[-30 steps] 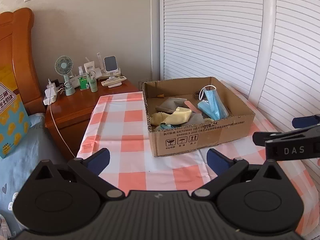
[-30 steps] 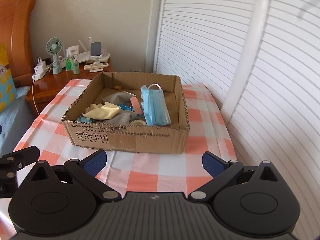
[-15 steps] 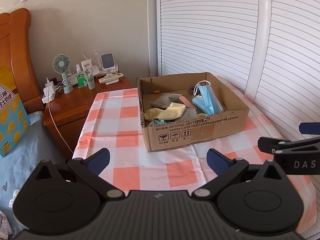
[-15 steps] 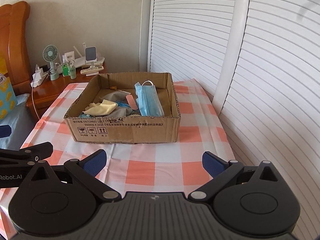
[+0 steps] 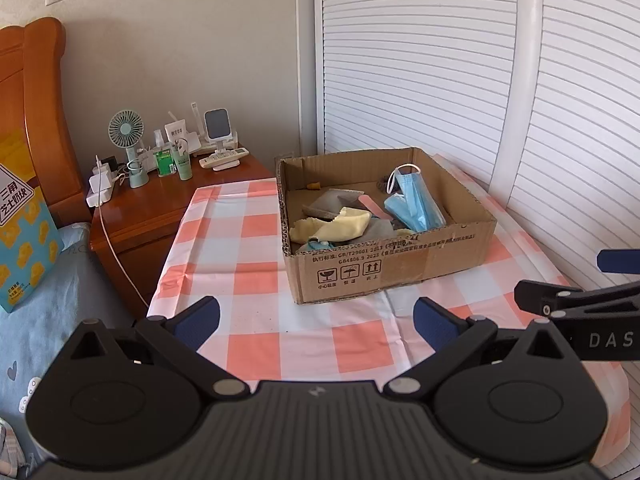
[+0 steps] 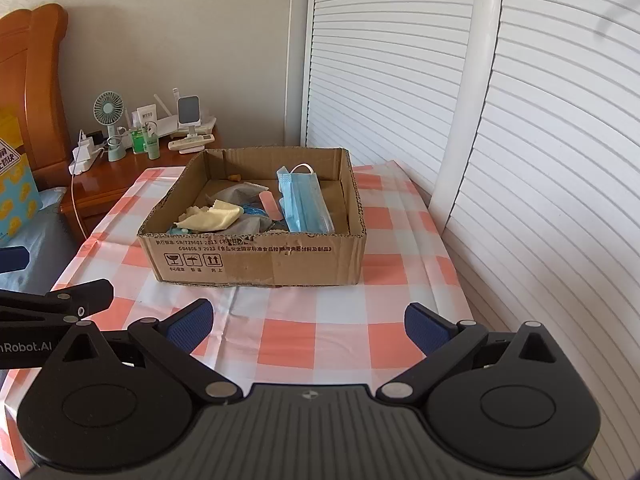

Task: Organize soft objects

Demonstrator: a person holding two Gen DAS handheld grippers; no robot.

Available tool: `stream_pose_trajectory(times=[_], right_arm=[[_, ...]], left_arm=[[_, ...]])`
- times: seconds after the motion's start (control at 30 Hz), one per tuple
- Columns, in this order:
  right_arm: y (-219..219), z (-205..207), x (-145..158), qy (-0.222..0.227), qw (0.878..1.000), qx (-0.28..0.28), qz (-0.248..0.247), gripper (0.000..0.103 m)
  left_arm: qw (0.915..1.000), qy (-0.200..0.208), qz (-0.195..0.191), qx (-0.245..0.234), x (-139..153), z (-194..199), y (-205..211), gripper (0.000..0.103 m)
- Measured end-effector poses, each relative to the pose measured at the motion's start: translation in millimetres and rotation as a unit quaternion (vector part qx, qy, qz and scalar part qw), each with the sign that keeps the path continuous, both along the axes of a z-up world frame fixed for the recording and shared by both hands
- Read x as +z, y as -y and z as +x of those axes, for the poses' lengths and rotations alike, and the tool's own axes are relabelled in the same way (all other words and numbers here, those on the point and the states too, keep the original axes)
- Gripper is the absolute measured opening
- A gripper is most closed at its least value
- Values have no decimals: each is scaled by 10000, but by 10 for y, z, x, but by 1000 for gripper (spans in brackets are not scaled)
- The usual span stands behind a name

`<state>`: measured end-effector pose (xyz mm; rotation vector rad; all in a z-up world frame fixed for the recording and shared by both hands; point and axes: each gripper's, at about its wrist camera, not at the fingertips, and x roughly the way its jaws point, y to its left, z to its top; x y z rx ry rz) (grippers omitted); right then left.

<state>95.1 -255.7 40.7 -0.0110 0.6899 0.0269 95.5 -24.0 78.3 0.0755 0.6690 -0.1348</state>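
Note:
A shallow cardboard box (image 5: 400,268) (image 6: 256,264) stands on the pink-and-white checked table. In it lie a blue face mask (image 5: 416,200) (image 6: 302,200), a yellow cloth (image 5: 340,226) (image 6: 216,218), grey cloths (image 5: 332,204) and a pink strip (image 6: 267,202). My left gripper (image 5: 316,318) is open and empty, well in front of the box. My right gripper (image 6: 306,322) is open and empty, also in front of the box. The right gripper's finger shows at the right edge of the left wrist view (image 5: 576,300).
A wooden nightstand (image 5: 160,208) at the back left carries a small fan (image 5: 128,136), bottles, a phone stand and a charger with a cable. A bed with a blue-yellow box (image 5: 20,240) is on the left. White louvred doors (image 6: 520,140) stand right of the table.
Both grippers have drawn back and risen from the box, so it looks smaller and farther. Both stay open and empty. The box's contents have not moved.

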Motion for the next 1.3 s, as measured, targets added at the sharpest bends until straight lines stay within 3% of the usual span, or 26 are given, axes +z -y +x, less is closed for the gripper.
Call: stream_pose_trajectory(times=[1.3], right_arm=[[36, -15, 17, 20, 10000, 5, -19, 103]], left_arm=[[10000, -50, -25, 29, -3, 10, 34, 102]])
